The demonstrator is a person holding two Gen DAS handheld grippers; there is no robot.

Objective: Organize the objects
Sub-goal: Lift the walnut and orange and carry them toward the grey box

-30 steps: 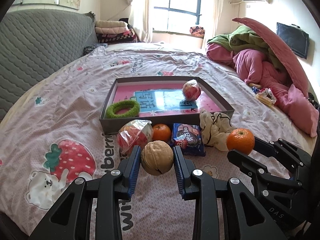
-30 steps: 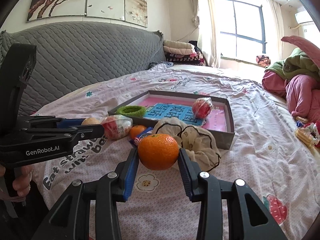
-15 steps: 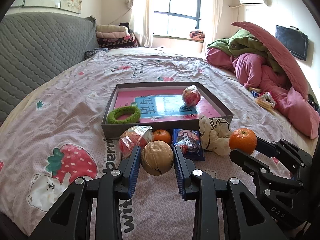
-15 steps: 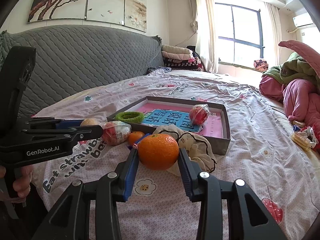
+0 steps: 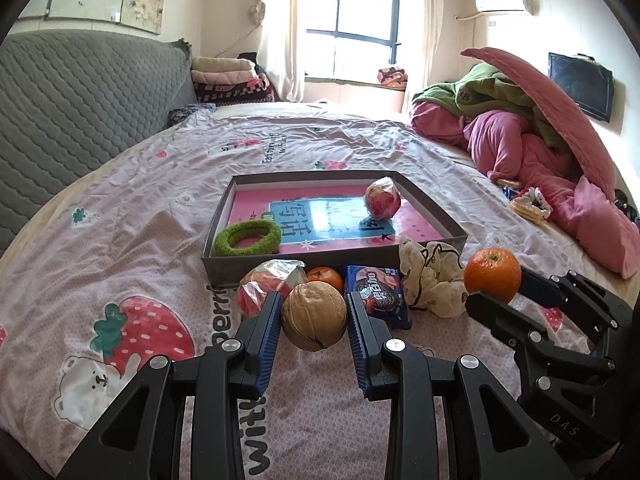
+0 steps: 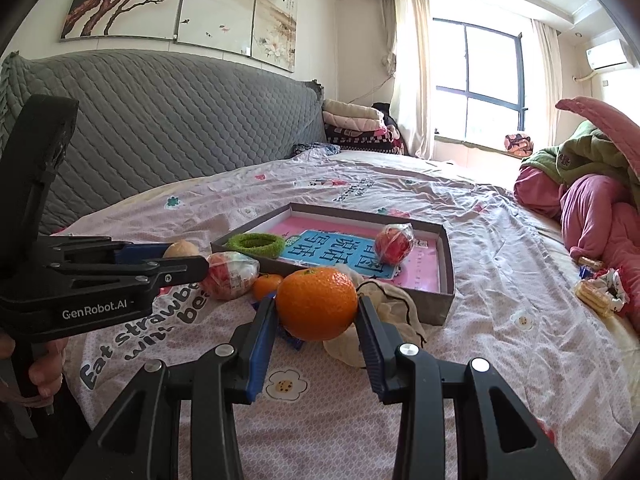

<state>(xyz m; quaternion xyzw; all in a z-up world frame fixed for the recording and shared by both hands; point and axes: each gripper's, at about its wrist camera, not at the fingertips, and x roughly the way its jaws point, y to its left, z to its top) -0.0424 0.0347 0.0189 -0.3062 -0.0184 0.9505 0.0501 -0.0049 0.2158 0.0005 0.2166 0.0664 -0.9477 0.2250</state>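
My left gripper (image 5: 314, 316) is shut on a brown walnut (image 5: 315, 317), held above the bedsheet in front of the grey box (image 5: 320, 261). An orange (image 6: 317, 304) sits clamped in my right gripper (image 6: 317, 308), which shows at the right of the left wrist view with the orange (image 5: 493, 275). Inside the box lie a green fuzzy ring (image 5: 247, 237) and a wrapped red apple (image 5: 382, 203). Before the box lie a second wrapped apple (image 5: 260, 284), a small orange (image 5: 325, 278), a blue cookie packet (image 5: 378, 294) and a cream drawstring pouch (image 5: 430, 280).
A grey quilted headboard (image 6: 160, 132) runs along the left. Pink and green bedding (image 5: 532, 140) is heaped at the right, with snack packets (image 5: 528, 206) beside it. A person's hand (image 6: 40, 364) grips the left tool's handle. Folded blankets (image 5: 228, 80) are stacked by the window.
Both grippers keep their grips and stay nearly in place. The views tilt up slightly, so the box and loose objects sit a little lower in the frames.
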